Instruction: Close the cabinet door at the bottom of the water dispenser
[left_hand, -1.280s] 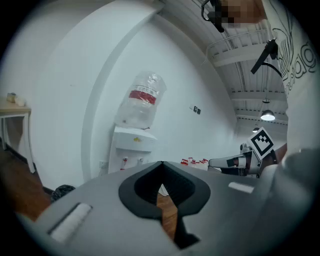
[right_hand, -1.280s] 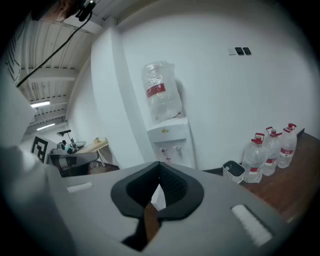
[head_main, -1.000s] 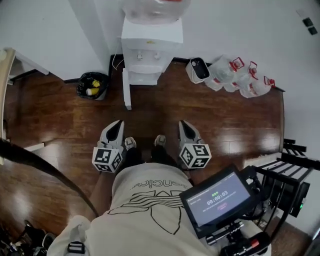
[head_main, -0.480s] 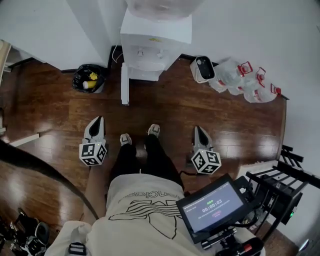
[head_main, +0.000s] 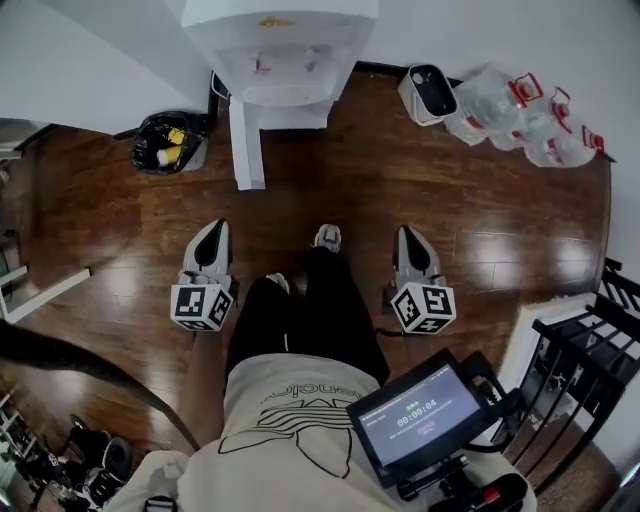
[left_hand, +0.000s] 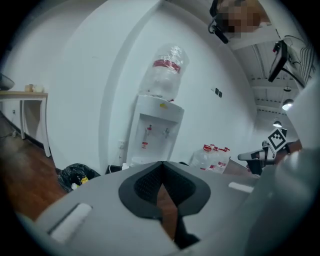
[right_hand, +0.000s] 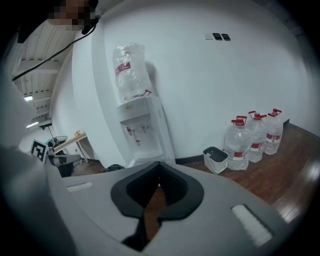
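The white water dispenser stands against the far wall. Its narrow white cabinet door hangs open at the bottom left, sticking out over the wooden floor toward me. My left gripper is held low, left of my legs, shut and empty, well short of the door. My right gripper is level with it on the right, also shut and empty. In the left gripper view the dispenser rises beyond the closed left gripper. In the right gripper view the dispenser lies left of centre, above the right gripper.
A black rubbish bag sits left of the dispenser. A white bin and several water jugs line the wall on the right. A black rack stands at the right edge. My shoe is between the grippers.
Both grippers have sunk lower and moved apart from my legs. The dispenser and its open door now sit nearer and higher in the head view. Both stay shut.
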